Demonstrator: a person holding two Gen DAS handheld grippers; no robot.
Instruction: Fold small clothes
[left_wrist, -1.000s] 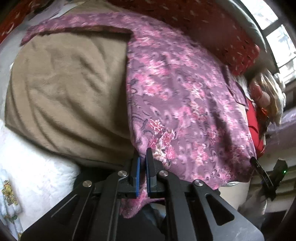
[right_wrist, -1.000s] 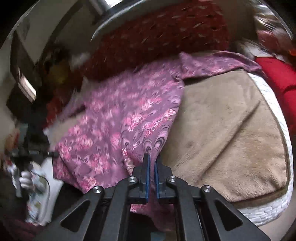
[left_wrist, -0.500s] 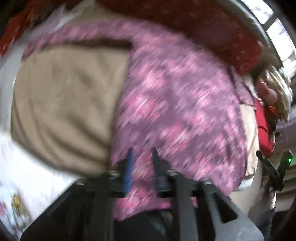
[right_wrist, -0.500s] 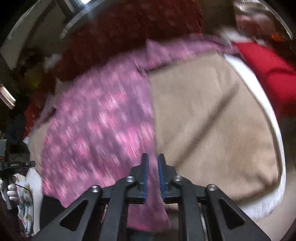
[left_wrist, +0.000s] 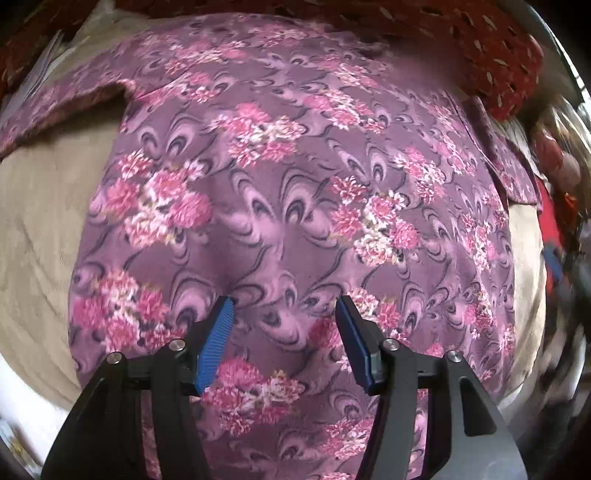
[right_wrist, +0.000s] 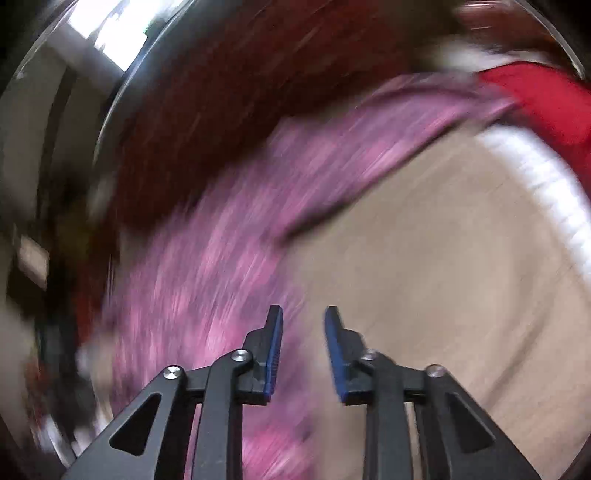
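A purple garment (left_wrist: 295, 206), printed with pink flower clusters and dark curved swirls, is spread flat across most of the left wrist frame, over a tan blanket (left_wrist: 40, 229) seen at the left and right edges. A sleeve is stretched toward the upper left. The left gripper (left_wrist: 284, 306) is held spread wide at the lower centre, over the cloth, with nothing pinched. In the blurred right wrist view the garment (right_wrist: 207, 266) is seen at centre left, the blanket (right_wrist: 424, 258) to the right. The right gripper (right_wrist: 303, 314) is also spread, nothing between its blue pads.
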